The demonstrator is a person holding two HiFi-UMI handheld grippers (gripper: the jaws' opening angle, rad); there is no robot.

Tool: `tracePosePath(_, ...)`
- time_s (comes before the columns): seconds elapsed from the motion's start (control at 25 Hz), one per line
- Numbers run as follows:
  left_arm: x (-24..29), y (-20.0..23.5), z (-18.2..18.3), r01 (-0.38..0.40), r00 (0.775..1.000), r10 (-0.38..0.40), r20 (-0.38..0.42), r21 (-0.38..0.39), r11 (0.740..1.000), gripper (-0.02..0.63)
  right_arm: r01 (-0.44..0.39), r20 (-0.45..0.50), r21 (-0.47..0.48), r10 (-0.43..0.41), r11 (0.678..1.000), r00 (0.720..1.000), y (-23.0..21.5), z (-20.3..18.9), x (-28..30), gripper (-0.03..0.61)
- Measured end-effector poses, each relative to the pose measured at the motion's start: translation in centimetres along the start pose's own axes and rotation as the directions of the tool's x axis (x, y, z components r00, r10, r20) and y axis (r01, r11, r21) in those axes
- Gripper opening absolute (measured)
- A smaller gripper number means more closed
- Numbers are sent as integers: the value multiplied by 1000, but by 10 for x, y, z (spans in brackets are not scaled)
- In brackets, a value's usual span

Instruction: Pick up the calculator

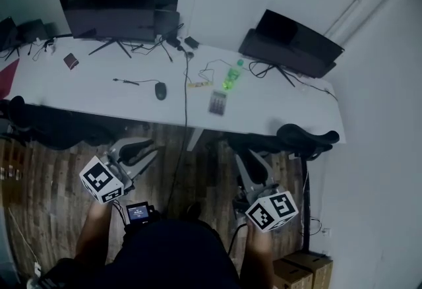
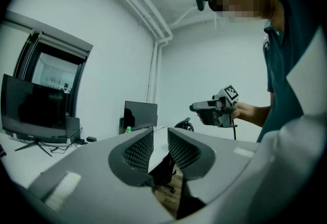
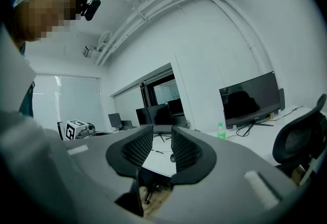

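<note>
- On the white table (image 1: 99, 86) ahead of me, the calculator (image 1: 217, 102) lies flat, a small grey oblong near the table's front edge.
- It sits just in front of a green bottle (image 1: 231, 75) and to the right of a dark mouse (image 1: 160, 90). It is roughly between the two dark monitors, one at the back left (image 1: 115, 15) and one at the back right (image 1: 290, 43).
- Nothing touches the calculator, and both my claws are well apart from it, held out over the wooden floor on my side of the table.
- My left claw (image 2: 160, 138) points about level, its ribbed pads drawn almost together with only a thin slit between them, and it grips nothing.
- My right claw (image 3: 162, 138) looks much the same (pads close, a narrow gap, nothing between them).
- A black office chair (image 1: 306, 138) stands tucked at the table edge, near the line from my right claw to the calculator.
- As I judge it, the task has barely begun, with no part of the pick-up done.
- What is left is the whole job: reach over the table edge, spread one claw's jaws wide enough for the calculator, close on it and lift it clear.
</note>
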State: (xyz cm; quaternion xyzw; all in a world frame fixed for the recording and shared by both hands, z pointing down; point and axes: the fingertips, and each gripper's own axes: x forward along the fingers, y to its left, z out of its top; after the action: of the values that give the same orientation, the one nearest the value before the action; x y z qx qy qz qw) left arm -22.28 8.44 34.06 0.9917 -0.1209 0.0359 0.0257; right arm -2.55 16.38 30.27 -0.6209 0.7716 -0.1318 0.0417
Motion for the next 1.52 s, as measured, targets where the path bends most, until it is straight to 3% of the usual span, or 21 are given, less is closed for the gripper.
tracePosePath(0.48,39,14,-4,-107,994,107,-28,-14,994,80,-102,-28,23,103,994,994,-50,9,37,117)
tracePosePath(0.76,80,9,-8,-123,992,122,-43,-16,992,78,-111,-27,45,112,993,993,-94,11,36,117)
tracePosePath(1.12,129,10,-35,-29,993,22,-112,-62,998,78,-67,-85,135,79,989,993,-135,-18,47,115)
tracePosePath(1.28,145,44,-37,13,994,-21,-108,-69,998,78,-26,-55,120,32,992,998,-144,-3,71,117)
tracePosePath(1.52,178,85,-14,112,989,-113,-90,-14,994,78,52,-4,107,-52,993,999,-157,23,89,116)
